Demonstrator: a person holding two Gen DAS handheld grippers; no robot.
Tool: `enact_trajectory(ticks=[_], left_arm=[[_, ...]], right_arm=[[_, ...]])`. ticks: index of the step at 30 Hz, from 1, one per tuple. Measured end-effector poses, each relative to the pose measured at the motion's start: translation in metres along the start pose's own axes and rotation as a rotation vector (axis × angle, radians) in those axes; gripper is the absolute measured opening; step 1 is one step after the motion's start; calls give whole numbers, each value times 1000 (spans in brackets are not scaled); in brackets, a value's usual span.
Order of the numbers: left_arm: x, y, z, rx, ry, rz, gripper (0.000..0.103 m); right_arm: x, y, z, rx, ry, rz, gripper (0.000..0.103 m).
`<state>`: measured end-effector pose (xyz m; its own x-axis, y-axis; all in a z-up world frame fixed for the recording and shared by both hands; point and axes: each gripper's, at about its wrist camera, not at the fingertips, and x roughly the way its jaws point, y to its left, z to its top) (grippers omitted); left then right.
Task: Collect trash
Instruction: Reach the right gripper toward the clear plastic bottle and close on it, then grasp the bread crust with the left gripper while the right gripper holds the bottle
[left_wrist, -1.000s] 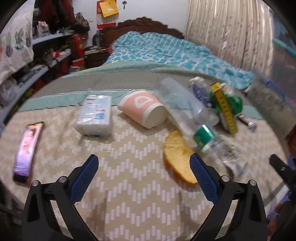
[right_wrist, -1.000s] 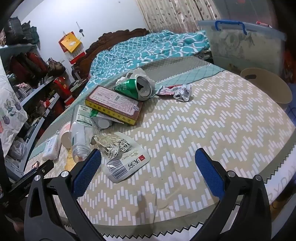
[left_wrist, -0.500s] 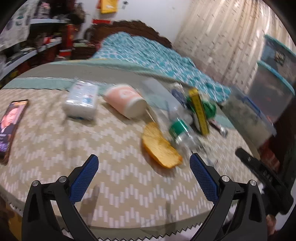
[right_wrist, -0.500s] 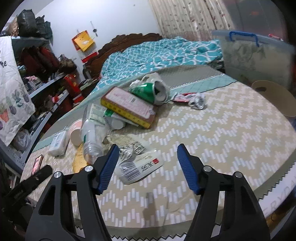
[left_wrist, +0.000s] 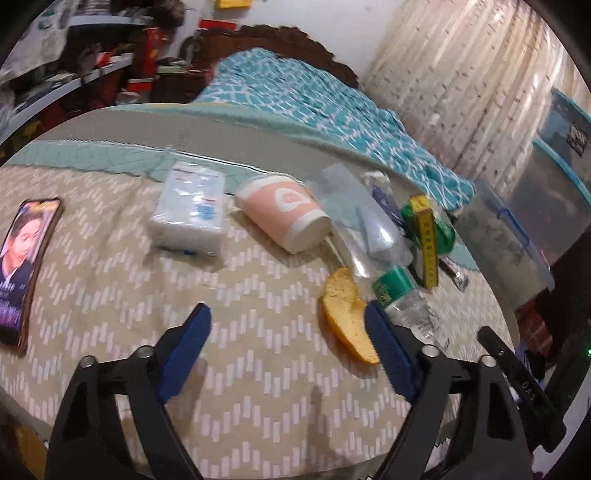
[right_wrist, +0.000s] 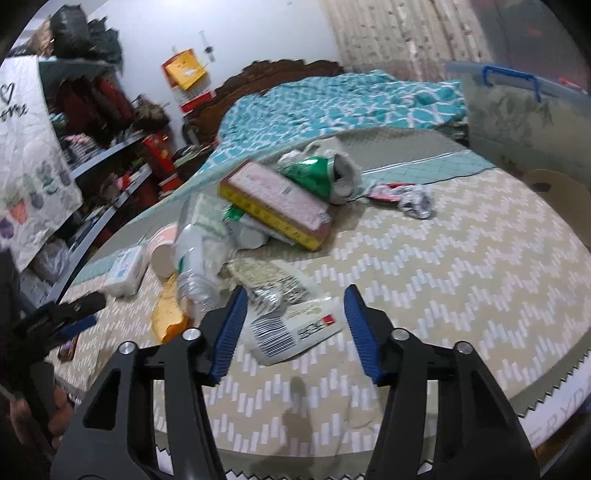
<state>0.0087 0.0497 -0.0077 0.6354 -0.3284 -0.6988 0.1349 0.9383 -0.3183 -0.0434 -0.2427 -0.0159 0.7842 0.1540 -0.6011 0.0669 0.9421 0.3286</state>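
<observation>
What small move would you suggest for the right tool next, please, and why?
Probably ease the right tool down around the flat wrapper. Its closing jaws frame the wrapper, but the pads do not seem to touch it, and it is the nearest trash.

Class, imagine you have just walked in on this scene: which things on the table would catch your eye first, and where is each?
A heap of litter fills the table's middle: a crushed green can lies behind a yellow-edged box, with a clear plastic bottle in front. A pink paper cup lies on its side beside a tissue pack. Nearest the right gripper, whose jaws are closing, lies a flattened white wrapper.
</observation>
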Motion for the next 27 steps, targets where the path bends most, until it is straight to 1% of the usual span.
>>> enact_trajectory(ticks=[3, 5, 8, 9, 11, 17, 22, 25, 27], left_arm=[[12, -10, 1, 30, 35, -23, 68], [23, -16, 2, 46, 64, -34, 58], [40, -21, 3, 44, 112, -61, 50], [44, -21, 3, 35, 129, -78, 49], [50, -22, 3, 28, 146, -96, 48], [59, -24, 3, 36, 167, -103, 48], [59, -22, 4, 39, 162, -99, 48], [51, -15, 5, 42, 142, -92, 48], [45, -8, 3, 38, 133, -92, 48]], right_arm=[[4, 6, 0, -29, 17, 17, 49], [6, 11, 2, -61, 22, 34, 48], [12, 23, 5, -112, 36, 80, 48], [14, 26, 7, -124, 44, 92, 48], [21, 33, 12, -150, 62, 121, 48], [41, 52, 32, -198, 106, 195, 49], [69, 64, 41, -213, 206, 243, 49], [87, 73, 40, -230, 267, 247, 49], [103, 77, 35, -245, 318, 229, 49]])
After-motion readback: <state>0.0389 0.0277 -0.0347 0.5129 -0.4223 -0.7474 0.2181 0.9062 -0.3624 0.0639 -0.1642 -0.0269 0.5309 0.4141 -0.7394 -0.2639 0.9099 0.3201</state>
